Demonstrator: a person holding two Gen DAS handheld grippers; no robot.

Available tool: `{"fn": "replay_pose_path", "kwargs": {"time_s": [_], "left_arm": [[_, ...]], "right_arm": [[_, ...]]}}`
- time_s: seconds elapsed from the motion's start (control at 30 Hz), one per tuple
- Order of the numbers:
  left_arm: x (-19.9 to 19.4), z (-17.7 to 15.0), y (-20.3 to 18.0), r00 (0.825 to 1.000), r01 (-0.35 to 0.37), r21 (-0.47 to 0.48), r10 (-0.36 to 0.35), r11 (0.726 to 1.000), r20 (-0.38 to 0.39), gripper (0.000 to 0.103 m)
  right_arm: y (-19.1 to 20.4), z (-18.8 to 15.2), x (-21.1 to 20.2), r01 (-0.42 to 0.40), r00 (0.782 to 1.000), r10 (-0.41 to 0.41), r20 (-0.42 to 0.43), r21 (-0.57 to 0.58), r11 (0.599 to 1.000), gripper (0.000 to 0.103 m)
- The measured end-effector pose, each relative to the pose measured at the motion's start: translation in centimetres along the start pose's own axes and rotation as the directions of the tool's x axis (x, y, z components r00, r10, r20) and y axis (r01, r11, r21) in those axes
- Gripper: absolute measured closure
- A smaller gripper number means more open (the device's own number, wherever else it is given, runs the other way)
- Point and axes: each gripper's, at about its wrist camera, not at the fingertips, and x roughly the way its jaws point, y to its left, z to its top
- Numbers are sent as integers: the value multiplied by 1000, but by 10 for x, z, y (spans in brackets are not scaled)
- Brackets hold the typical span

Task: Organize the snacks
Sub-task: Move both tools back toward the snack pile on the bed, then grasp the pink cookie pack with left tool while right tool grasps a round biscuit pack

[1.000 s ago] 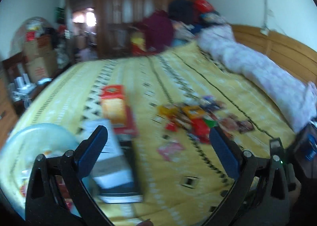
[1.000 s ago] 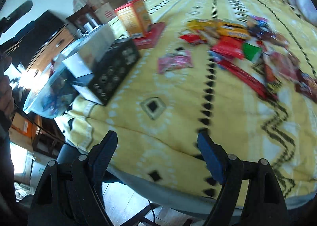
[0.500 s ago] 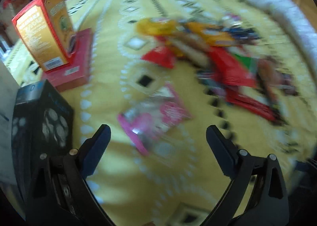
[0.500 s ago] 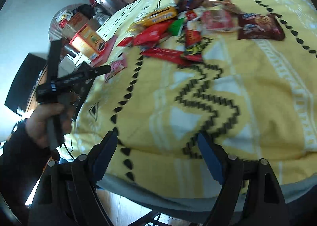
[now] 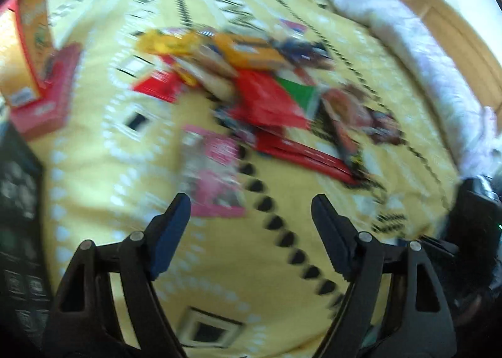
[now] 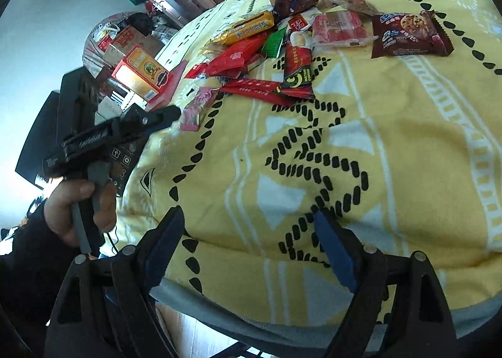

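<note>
Left gripper (image 5: 249,223) low over the yellow bedspread (image 5: 94,169), jaws spread wide and nothing between them, and right off its left fingertip, just ahead, lies the pink snack packet (image 5: 216,173), flat on the cover. That looks like the pick in hand. Beyond the packet, further out and a little to the right, the main heap of snacks (image 5: 260,85): red wrappers, a green one, orange and yellow packs overlapping. Off to the far left of the gripper, an orange box (image 5: 25,44) stands upright on a flat red box (image 5: 47,97), and a black box (image 5: 18,201) sits at the near-left edge. The view is smeared, so finer detail is a guess. Over on the other side, the right gripper (image 6: 248,248) hovers at the near edge of the bed, jaws equally wide, empty, with the heap well ahead of it and a brown cookie packet (image 6: 408,33) out to its far right. To do this well, I'd say: shift the left gripper a touch left so the packet sits centred between the fingers, come down shallow, and pinch one raised edge rather than the flat face. It's thin film on soft bedding, so press too hard and the cover bunches up with it.
</note>
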Motion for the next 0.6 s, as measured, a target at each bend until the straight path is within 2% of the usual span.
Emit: {"fn": "replay_pose_path", "kwargs": {"time_s": [0.1,0.2,0.3,0.37,0.4,0.5,0.6], "left_arm": [[10,10,12,999,-43,-27,43,999,10,17],[30,16,12,995,-101,17,101,995,-14,17],[49,14,12,987,-155,62,158,986,-44,17],[50,13,13,986,-163,68,166,984,-29,18],[48,13,14,986,-164,65,165,984,-20,21],[42,12,15,988,-153,57,154,987,-9,52],[33,10,14,993,-114,53,114,992,-4,53]], "right_arm": [[2,0,3,6,1000,-6,-2,-7,1000,12],[5,0,2,13,1000,-13,0,-6,1000,12],[9,5,-12,11,998,-11,55,-1,1000,12],[13,15,-27,23,994,-21,104,-14,1000,12],[13,23,-32,36,992,-33,122,-18,999,12],[5,51,-42,129,978,-124,165,-19,991,12],[-14,80,-49,214,955,-217,203,36,976,12]]}}
